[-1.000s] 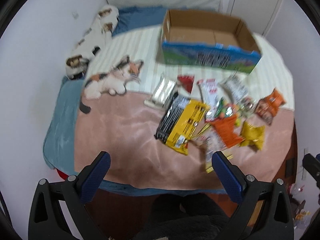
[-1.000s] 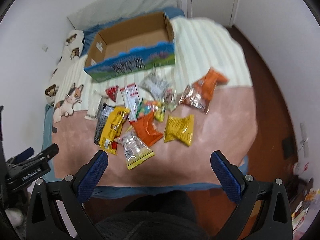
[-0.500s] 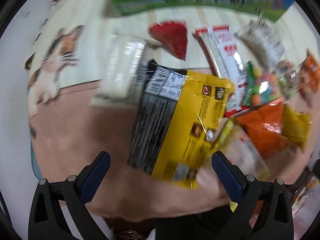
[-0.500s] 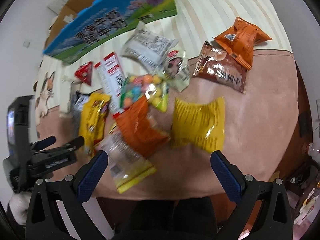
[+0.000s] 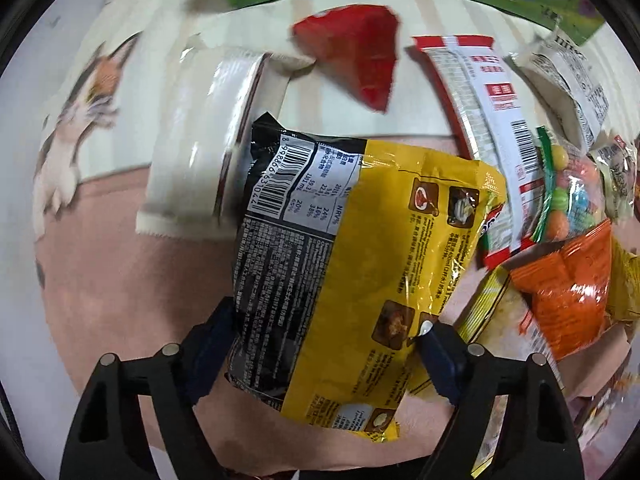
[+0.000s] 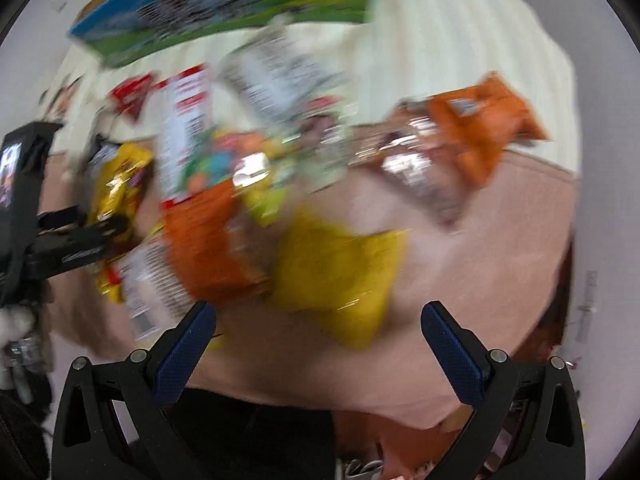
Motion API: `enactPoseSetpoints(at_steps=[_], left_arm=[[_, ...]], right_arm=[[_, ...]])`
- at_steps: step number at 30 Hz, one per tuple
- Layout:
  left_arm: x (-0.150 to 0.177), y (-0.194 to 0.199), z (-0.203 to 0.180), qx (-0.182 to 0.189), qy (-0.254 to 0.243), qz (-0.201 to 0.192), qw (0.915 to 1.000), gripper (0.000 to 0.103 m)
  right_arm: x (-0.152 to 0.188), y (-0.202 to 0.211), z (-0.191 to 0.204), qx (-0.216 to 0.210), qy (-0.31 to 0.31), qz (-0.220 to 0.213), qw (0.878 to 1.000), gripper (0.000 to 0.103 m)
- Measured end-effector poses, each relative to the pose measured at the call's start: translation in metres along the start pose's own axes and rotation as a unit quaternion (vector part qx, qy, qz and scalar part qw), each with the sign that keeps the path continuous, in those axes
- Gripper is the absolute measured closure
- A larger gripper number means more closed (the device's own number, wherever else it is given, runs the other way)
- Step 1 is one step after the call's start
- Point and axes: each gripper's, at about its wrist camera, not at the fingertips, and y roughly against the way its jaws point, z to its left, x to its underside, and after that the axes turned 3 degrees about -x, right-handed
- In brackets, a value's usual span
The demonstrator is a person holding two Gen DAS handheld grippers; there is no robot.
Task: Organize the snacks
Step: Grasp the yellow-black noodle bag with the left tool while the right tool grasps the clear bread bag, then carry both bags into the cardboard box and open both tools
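Several snack packs lie on the bed. My left gripper [image 5: 324,344] is open, its blue fingers on either side of the lower end of a black and yellow snack bag [image 5: 352,248]; it also shows in the right wrist view [image 6: 116,192]. My right gripper [image 6: 316,340] is open and empty just above a yellow pack [image 6: 340,276]. An orange pack [image 6: 204,244] lies to its left. The blue and green cardboard box [image 6: 224,4] stands at the far side.
A white wrapped pack [image 5: 204,140], a red triangular pack [image 5: 360,48] and a red and white pack [image 5: 492,128] lie behind the yellow bag. An orange bag [image 6: 484,128] and a brown pack [image 6: 420,176] lie at the right. The bed edge is just below my grippers.
Both grippers have dropped closer to the snacks. My left gripper's fingers now straddle the black and yellow bag. The right wrist view is blurred by motion.
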Motion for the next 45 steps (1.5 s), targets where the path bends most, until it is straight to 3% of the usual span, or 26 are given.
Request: enactPoseSetpoints(at_steps=[7, 9, 11, 12, 14, 17, 21, 23, 24, 26, 29, 31, 32, 33, 37, 41, 45], left_arm=[[0.047, 0.0, 0.041, -0.001, 0.057, 0.018, 0.9982, 0.02], [0.056, -0.003, 0.055, 0.007, 0.066, 0.023, 0.9975, 0.02], [0.058, -0.007, 0.065, 0.015, 0.068, 0.025, 0.9973, 0.019], [0.058, -0.009, 0.068, 0.019, 0.065, 0.026, 0.9973, 0.018], [0.05, -0.018, 0.08, 0.028, 0.059, 0.032, 0.9973, 0.016], [0.041, -0.033, 0.085, 0.035, 0.05, 0.03, 0.9977, 0.013], [0.031, -0.036, 0.089, 0.039, 0.051, 0.027, 0.9976, 0.012], [0.027, -0.043, 0.085, 0.044, 0.054, 0.028, 0.9971, 0.012], [0.026, -0.052, 0.077, 0.047, 0.056, 0.028, 0.9969, 0.012], [0.025, -0.056, 0.082, 0.056, 0.06, 0.03, 0.9961, 0.012], [0.023, -0.064, 0.093, 0.068, 0.074, 0.026, 0.9946, 0.014], [0.026, -0.064, 0.101, 0.07, 0.082, 0.018, 0.994, 0.018], [0.04, -0.052, 0.104, 0.069, 0.085, 0.013, 0.9939, 0.019], [0.041, -0.051, 0.106, 0.069, 0.086, 0.009, 0.9939, 0.02], [0.055, -0.042, 0.115, 0.068, 0.092, -0.002, 0.9935, 0.022], [0.07, -0.034, 0.127, 0.078, 0.102, 0.007, 0.9916, 0.023], [0.077, -0.014, 0.138, 0.087, 0.108, -0.002, 0.9903, 0.023]], right_arm=[[0.01, -0.038, 0.066, -0.08, 0.013, 0.009, 0.997, 0.004], [0.007, -0.047, 0.077, -0.093, 0.017, 0.004, 0.996, 0.015], [0.003, -0.061, 0.09, -0.083, 0.035, 0.01, 0.996, 0.02], [0.0, -0.067, 0.092, -0.077, 0.037, 0.011, 0.996, 0.035], [-0.001, -0.081, 0.096, -0.087, 0.036, 0.021, 0.995, 0.047], [0.003, -0.082, 0.089, -0.095, -0.01, 0.01, 0.995, 0.053], [0.018, -0.071, 0.053, -0.136, -0.149, -0.014, 0.979, 0.052], [0.023, -0.075, 0.046, -0.148, -0.177, -0.006, 0.973, 0.047], [0.026, -0.076, 0.047, -0.149, -0.174, -0.001, 0.973, 0.04], [0.03, -0.08, 0.049, -0.147, -0.16, 0.001, 0.976, 0.034], [0.026, -0.083, 0.06, -0.123, -0.127, 0.005, 0.984, 0.034], [0.024, -0.083, 0.071, -0.098, -0.103, 0.014, 0.99, 0.041], [0.025, -0.085, 0.075, -0.085, -0.097, 0.013, 0.992, 0.053], [0.027, -0.086, 0.078, -0.081, -0.092, 0.012, 0.992, 0.058], [0.041, -0.072, 0.09, -0.071, -0.082, -0.02, 0.994, 0.062], [0.057, -0.049, 0.092, -0.093, -0.088, -0.038, 0.991, 0.064], [0.052, -0.018, 0.096, -0.121, -0.083, -0.066, 0.987, 0.064]])
